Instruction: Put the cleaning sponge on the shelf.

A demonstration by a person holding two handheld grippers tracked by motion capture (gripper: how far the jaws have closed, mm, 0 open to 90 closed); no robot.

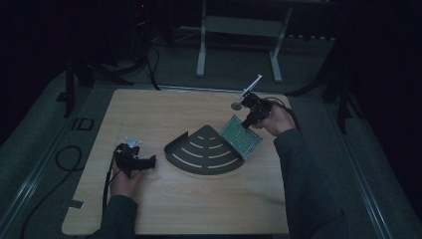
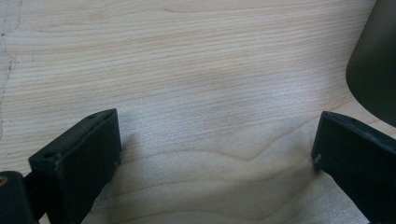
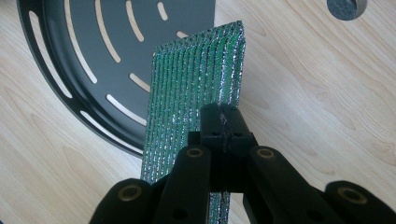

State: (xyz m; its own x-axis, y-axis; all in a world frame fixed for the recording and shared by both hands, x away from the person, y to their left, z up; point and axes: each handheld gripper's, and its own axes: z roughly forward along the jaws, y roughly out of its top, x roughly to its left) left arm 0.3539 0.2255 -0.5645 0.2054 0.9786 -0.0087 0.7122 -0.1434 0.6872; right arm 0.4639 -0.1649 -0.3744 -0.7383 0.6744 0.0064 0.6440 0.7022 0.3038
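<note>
Right claw (image 3: 223, 122) pressed together on edge of green ribbed mat (image 3: 196, 84); we hold mat tilted, its lower part over straight edge of dark slotted fan-shaped tray (image 1: 201, 149) at counter (image 1: 149, 114) middle. Small round disc (image 1: 236, 105) lies on counter just beyond our right hand. Left claw (image 2: 215, 154) spread wide, nothing between jaws, resting low over bare wood left of tray

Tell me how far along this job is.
Done: the right hand-held gripper is shut on the green scouring pad, tilted at the black slotted tray's straight edge. In hand: carrying it. Left: probably setting it in the tray. The left hand-held gripper waits open beside it.
</note>
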